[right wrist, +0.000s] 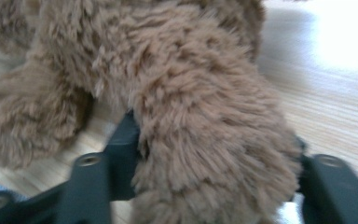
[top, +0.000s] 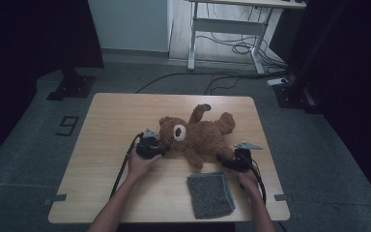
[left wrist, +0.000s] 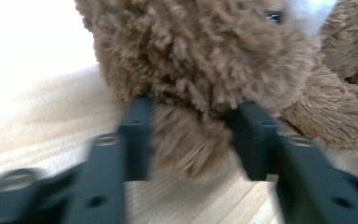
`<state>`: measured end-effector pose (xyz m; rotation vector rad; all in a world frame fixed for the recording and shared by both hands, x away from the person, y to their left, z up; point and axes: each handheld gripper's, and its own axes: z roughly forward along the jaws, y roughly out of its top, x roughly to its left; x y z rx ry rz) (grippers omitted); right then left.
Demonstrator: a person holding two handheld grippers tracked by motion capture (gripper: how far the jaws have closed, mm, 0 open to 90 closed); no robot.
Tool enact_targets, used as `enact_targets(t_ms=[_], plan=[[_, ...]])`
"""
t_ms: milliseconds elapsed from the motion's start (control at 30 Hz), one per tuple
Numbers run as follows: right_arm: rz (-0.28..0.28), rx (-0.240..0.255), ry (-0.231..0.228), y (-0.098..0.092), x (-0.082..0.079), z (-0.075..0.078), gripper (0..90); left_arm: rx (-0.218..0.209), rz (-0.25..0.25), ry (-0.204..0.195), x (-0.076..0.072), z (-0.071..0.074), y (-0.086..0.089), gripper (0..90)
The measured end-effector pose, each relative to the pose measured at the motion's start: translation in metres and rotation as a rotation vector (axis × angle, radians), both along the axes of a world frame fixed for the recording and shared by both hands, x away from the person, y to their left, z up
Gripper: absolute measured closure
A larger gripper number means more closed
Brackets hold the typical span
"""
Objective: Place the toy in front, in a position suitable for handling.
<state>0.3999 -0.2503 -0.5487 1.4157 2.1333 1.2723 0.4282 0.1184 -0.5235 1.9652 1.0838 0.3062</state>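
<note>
Folded grey cloth (top: pixel 211 194), coarse and square, lies at the near edge of a pale wooden table (top: pixel 121 111) on grey floor. Behind it sprawls a shaggy brown teddy bear (top: pixel 198 134). Left tool (top: pixel 160 147) pinches its ear; right tool (top: pixel 223 161) clenches a plush limb.

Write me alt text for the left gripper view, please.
The left tool has its two black jaws pressed on a tuft of a brown teddy bear, close up and blurred. The bear lies on a light wooden table.

Teddy bear (right wrist: pixel 205 130) limb between black jaws
</note>
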Motion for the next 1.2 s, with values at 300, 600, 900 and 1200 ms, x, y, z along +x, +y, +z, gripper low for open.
enact_targets(t_ms=[300,600,900,1200], plan=[[-0.049,0.032,-0.086,0.001,0.004,0.028,67.8,-0.126,0.021,-0.035,0.002,0.032,0.014,82.4],[-0.023,-0.012,-0.136,0.018,0.007,0.051,68.7,-0.186,0.026,-0.027,0.005,0.052,0.033,83.9],[0.001,0.017,-0.188,0.032,0.005,0.07,68.8,-0.145,0.028,-0.112,-0.011,0.087,0.051,84.0],[0.078,0.014,-0.208,0.065,0.0,0.079,68.7,-0.14,0.073,-0.097,-0.03,0.083,0.086,83.9]])
